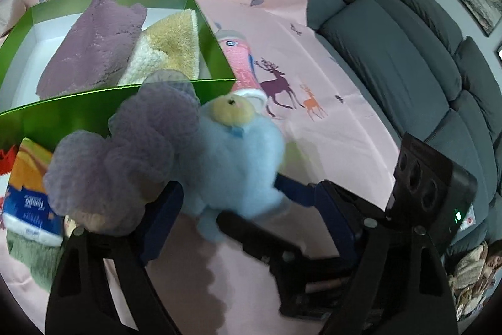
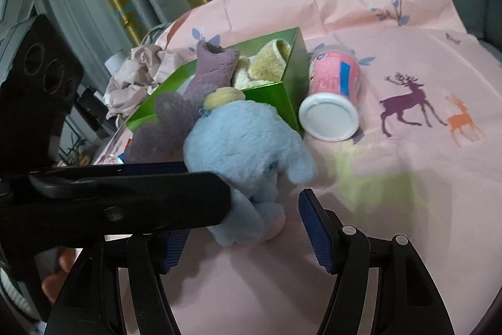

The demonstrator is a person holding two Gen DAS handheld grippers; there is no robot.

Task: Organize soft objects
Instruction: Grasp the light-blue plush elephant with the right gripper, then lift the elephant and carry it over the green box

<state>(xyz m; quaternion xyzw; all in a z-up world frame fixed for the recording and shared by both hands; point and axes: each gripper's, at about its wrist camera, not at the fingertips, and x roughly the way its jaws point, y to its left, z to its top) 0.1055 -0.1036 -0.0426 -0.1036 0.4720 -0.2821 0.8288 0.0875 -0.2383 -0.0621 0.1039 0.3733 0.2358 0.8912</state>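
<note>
While the green box (image 2: pixel 269 96) stands behind, a pink canister (image 2: pixel 332 96) lies beside it.

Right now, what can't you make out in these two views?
- Left wrist view: whether the left gripper presses the blue plush; blur and the purple pouf cover it.
- Left wrist view: tissue pack label, blurred, partly behind the purple pouf.
- Right wrist view: purple pouf partly behind the blue plush.

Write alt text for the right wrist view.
A light blue plush toy sits on a pink cloth between the open right gripper fingers, with the left gripper reaching across from the left. Behind it are a purple plush, a green box of soft things and a pink canister on its side.
</note>
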